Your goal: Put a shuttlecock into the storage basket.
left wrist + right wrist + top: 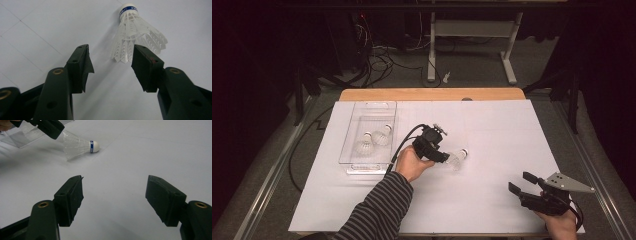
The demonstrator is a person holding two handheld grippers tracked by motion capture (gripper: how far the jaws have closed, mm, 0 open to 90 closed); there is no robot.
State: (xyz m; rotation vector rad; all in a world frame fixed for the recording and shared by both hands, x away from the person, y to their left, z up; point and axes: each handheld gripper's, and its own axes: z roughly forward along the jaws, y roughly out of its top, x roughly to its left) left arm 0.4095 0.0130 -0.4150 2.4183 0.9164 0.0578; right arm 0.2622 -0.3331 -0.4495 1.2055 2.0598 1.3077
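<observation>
Closing on the loose shuttlecock (135,37) is where this could slip: the left claw (443,156) stands about half wide, one pad (146,66) at the edge of the feather skirt and the other off to the side with bare paper under it, so nothing is gripped yet. The shuttlecock lies on its side on the white-covered bench (492,210), just right of centre, cork tip pointing away from the left hand (412,164). If the pads meet only the skirt's rim, the light feathers could bend or crush, or the shuttlecock could squirt or roll away across the smooth sheet. A grip too far off-centre might also let it swing and drop on the way to the clear tray (349,152) at the left, where two more shuttlecocks (373,141) already lie. The right claw (521,182) rests wide and empty near the bench's front right corner. A blue band (128,9) rings the cork; its white lettering is too small to read.
</observation>
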